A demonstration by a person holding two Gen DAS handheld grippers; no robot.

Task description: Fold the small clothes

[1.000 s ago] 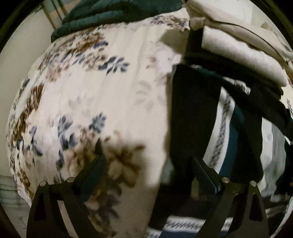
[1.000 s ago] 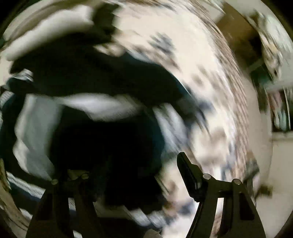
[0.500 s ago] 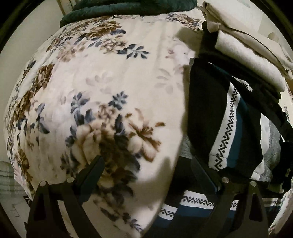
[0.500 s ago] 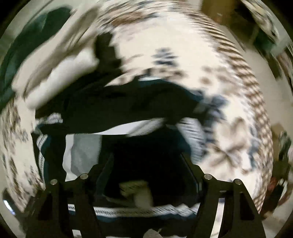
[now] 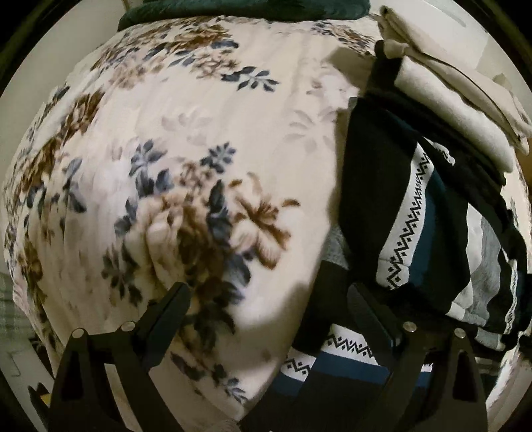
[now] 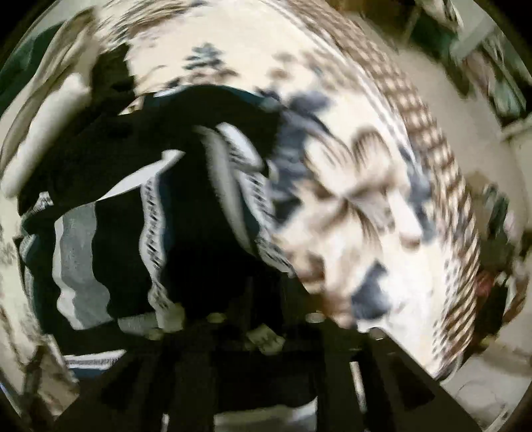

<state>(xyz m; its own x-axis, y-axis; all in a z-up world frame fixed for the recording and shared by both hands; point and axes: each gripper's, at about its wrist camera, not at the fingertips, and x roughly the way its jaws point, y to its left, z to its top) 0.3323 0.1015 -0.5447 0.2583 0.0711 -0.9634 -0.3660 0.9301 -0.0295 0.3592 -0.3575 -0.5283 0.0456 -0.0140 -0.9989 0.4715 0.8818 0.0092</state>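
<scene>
Hovering: left gripper hangs over the floral bed blanket, pointing steeply down, jaws spread wide with nothing between them.
Left gripper's right finger: sits above the near edge of the dark striped garment, not pressing on it as far as the view shows.
Garment: black with white zigzag bands, teal and grey stripes, lying rumpled along the right side of the blanket in the left wrist view.
Folded pile: cream clothes stacked just beyond the garment, touching its far end.
Far edge: a dark green blanket lies across the top of the bed.
Right gripper: right gripper points straight down over the same garment; the picture is heavily smeared.
Right gripper's jaws: closing right now, dark cloth bunched between them; whether the pads have bitten yet, I cannot tell through the blur.
Surroundings: pale floor shows past the bed's edge.
</scene>
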